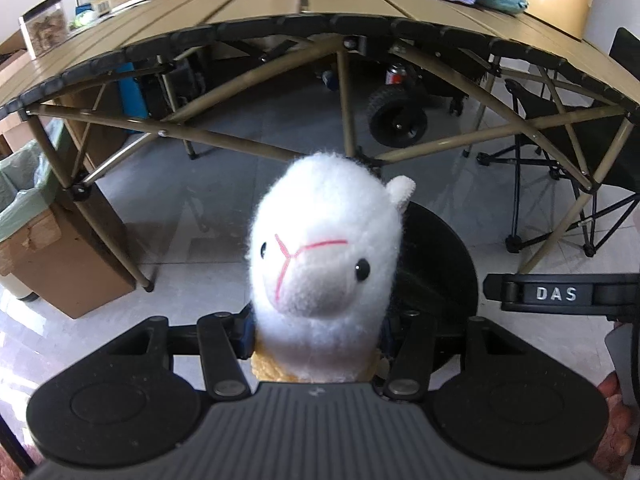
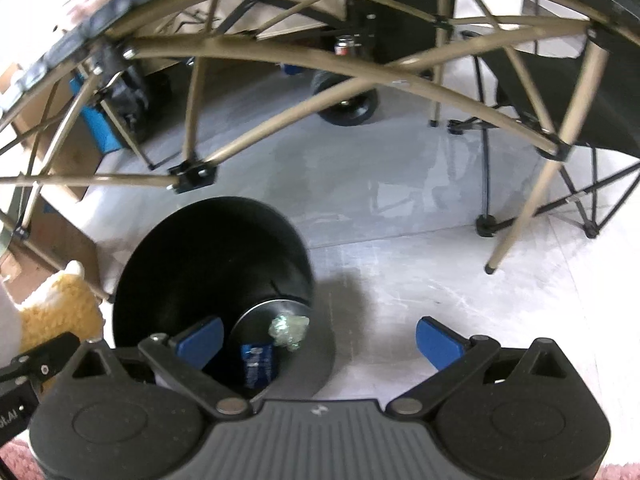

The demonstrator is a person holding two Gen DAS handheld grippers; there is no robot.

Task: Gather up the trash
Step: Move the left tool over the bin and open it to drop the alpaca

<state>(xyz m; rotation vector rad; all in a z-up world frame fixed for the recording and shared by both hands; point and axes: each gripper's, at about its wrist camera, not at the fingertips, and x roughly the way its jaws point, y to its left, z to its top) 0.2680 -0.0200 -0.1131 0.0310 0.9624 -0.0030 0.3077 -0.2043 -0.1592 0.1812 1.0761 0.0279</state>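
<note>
My left gripper point(image 1: 316, 336) is shut on a white plush alpaca point(image 1: 324, 248) with a yellow body; its head fills the middle of the left wrist view, and the pads are mostly hidden behind it. A black trash bin point(image 1: 440, 272) stands on the floor behind the toy. In the right wrist view my right gripper point(image 2: 320, 340) is open with nothing between its blue pads point(image 2: 438, 342). It hovers over the bin point(image 2: 200, 256), which holds a blue packet point(image 2: 258, 364) and a crumpled clear wrapper point(image 2: 290, 330). The alpaca's yellow body point(image 2: 60, 312) shows at the left edge.
A tan folding table point(image 1: 280, 12) with crossed legs spans both views, cloth and boxes on top. A lined cardboard box point(image 1: 48, 248) stands at the left. A black folding chair point(image 2: 560, 100) is at the right, a wheeled cart point(image 1: 396, 116) under the table. The floor is pale tile.
</note>
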